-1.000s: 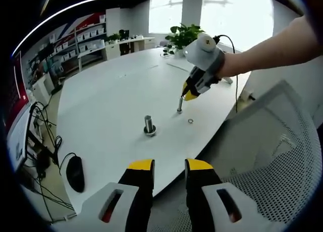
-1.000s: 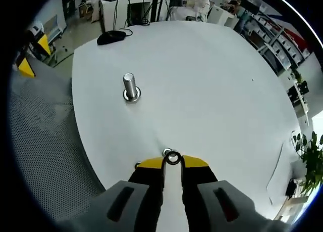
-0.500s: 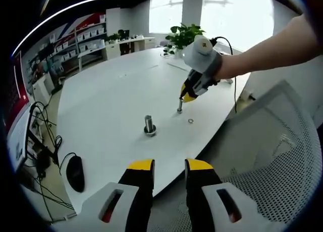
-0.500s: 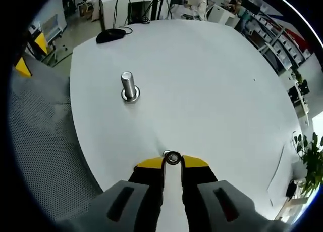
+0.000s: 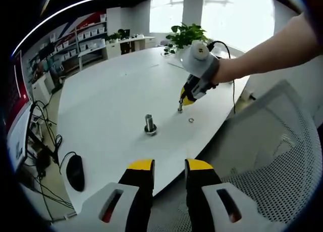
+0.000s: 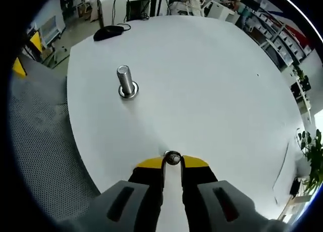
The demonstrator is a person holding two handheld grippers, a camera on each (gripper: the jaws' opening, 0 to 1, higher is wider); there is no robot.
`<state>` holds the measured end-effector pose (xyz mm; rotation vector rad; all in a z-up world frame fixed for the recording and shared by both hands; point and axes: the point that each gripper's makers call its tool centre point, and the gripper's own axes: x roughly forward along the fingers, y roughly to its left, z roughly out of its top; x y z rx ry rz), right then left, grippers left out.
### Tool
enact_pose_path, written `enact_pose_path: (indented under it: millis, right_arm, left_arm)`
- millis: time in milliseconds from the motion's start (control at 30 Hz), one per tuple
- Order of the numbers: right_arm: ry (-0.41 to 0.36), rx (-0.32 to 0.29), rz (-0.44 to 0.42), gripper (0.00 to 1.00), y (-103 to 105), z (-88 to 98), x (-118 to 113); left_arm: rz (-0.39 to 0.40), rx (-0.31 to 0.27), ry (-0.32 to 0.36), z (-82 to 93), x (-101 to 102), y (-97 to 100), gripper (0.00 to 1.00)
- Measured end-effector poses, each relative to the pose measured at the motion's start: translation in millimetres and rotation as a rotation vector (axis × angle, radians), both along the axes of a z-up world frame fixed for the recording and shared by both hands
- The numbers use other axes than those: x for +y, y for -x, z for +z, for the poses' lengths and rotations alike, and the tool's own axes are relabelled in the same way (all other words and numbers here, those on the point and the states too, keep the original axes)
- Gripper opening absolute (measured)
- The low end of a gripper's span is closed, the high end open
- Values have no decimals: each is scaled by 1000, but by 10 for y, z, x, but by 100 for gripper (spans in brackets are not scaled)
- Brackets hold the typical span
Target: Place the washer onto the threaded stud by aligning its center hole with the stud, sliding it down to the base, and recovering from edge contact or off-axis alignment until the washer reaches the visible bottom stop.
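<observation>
A small threaded stud (image 5: 179, 108) stands near the white table's (image 5: 111, 90) edge. My right gripper (image 5: 187, 97) hovers just over its top. Seen from the right gripper view, my right gripper (image 6: 172, 161) is shut on a small metal washer (image 6: 172, 157), held flat right above the stud's top. A second washer (image 5: 191, 121) lies loose on the table beside the stud. A larger threaded stud (image 5: 150, 125) (image 6: 125, 82) stands upright on its own base farther in. My left gripper (image 5: 169, 172) hangs back off the table's edge, open, with nothing between its fingers.
A black mouse (image 5: 75, 172) (image 6: 107, 34) with a cable lies at the table's edge. A grey mesh chair (image 5: 272, 156) (image 6: 35, 141) stands close against the table. A potted plant (image 5: 184, 37) sits at the far end. A person's arm (image 5: 272, 47) reaches in from the right.
My right gripper has shifted slightly toward the table's middle and tilted, still over the small stud with the washer in it. The left gripper has not moved.
</observation>
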<state>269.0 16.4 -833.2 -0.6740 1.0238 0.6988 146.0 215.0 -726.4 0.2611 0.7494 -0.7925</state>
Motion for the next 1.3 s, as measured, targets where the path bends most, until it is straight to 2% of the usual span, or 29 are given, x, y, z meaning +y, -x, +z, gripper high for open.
enact_pose_path:
  millis: [567, 1167, 1300]
  right_arm:
    - [16, 83, -19, 15, -36, -265, -10]
    - [19, 102, -44, 18, -3, -266, -11]
    - [28, 120, -50, 20, 75, -277, -55]
  left_arm:
    - [4, 9, -3, -17, 12, -1, 22]
    - [10, 13, 0, -17, 13, -3, 21]
    - [7, 15, -2, -21, 11, -1, 21]
